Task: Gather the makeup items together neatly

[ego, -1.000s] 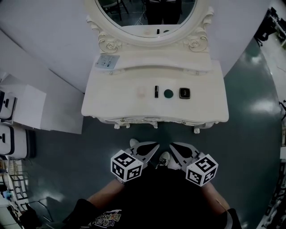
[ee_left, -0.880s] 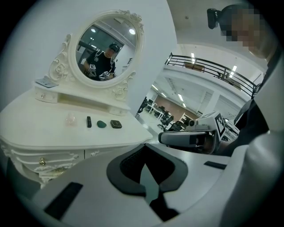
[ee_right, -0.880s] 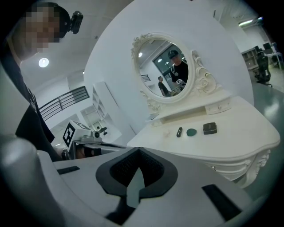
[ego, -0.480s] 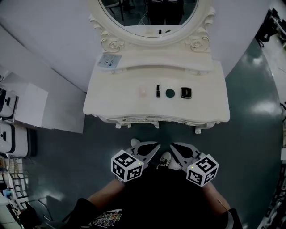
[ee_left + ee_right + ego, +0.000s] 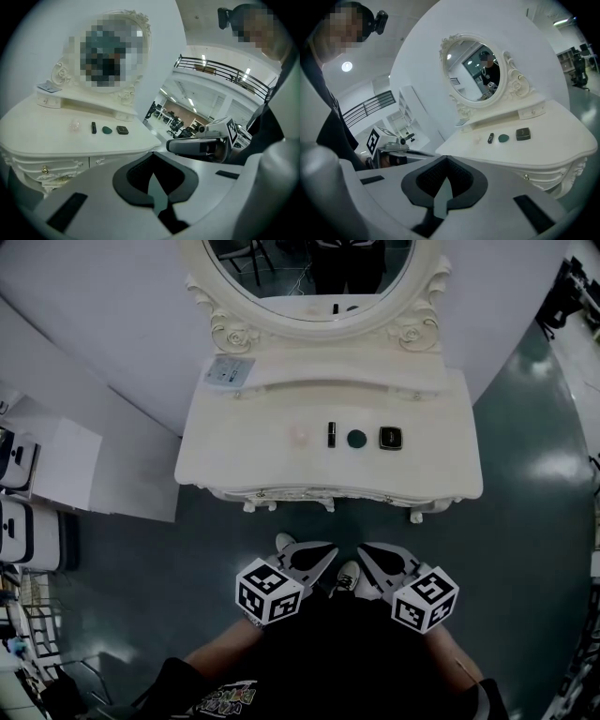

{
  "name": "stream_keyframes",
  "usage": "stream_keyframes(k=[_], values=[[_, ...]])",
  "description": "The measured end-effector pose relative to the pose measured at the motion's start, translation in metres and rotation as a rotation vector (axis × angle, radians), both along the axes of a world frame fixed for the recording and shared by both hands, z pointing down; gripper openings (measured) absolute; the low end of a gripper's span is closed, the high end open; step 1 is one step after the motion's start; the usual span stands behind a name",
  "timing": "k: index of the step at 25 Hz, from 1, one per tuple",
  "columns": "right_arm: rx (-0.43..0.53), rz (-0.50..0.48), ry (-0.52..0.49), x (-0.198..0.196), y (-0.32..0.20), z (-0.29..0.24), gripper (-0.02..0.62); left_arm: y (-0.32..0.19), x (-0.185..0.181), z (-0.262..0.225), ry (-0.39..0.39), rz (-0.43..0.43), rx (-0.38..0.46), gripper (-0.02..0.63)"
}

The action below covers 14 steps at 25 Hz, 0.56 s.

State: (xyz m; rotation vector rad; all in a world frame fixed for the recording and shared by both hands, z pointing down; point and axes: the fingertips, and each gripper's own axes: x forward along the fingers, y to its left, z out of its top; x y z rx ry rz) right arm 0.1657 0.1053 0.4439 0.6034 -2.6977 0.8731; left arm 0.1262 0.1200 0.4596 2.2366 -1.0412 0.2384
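Makeup items: four, in one left-to-right row near the middle of the tabletop (image 5: 234, 442).
- Pale pinkish piece (image 5: 298, 434) at the left end. It is faint against the cream surface and I cannot tell what it is.
- Black lipstick tube (image 5: 331, 434), lying flat with its long axis running front to back.
- Round dark-green item (image 5: 356, 438).
- Square black compact (image 5: 390, 438) at the right end.

Spacing: none of the four touch. The gap from the pale piece to the tube looks slightly wider than the other two gaps.

Edges: the row sits about midway between the scalloped front edge and the raised back shelf (image 5: 328, 371). A bare strip of tabletop lies in front of the row and another behind it. There are broad bare stretches to the left of the pale piece and to the right of the compact, out to the rounded corners. A small grey card (image 5: 228, 370) lies on the left end of the back shelf. The oval mirror (image 5: 309, 277) rises behind it.

Hand-held grippers: both are low and close to the person's body, well short of the front edge, with dark floor (image 5: 525, 521) between them and the vanity.
- Left hand-held gripper (image 5: 326, 554): jaws pressed together, nothing between them.
- Right hand-held gripper (image 5: 366, 555): jaws pressed together, nothing between them.
- The tips angle inward toward each other, near but apart.

Surroundings: a white cabinet (image 5: 56, 460) stands off the vanity's left side.
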Motion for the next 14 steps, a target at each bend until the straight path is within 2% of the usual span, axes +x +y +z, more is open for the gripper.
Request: stream_keyframes(k=[14], values=[[-0.009,-0.008,0.000,-0.0046,-0.0072,0.0049,0.028,-0.0068,-0.0024,0.0033,-0.001,-0.001,-0.001,0.008]])
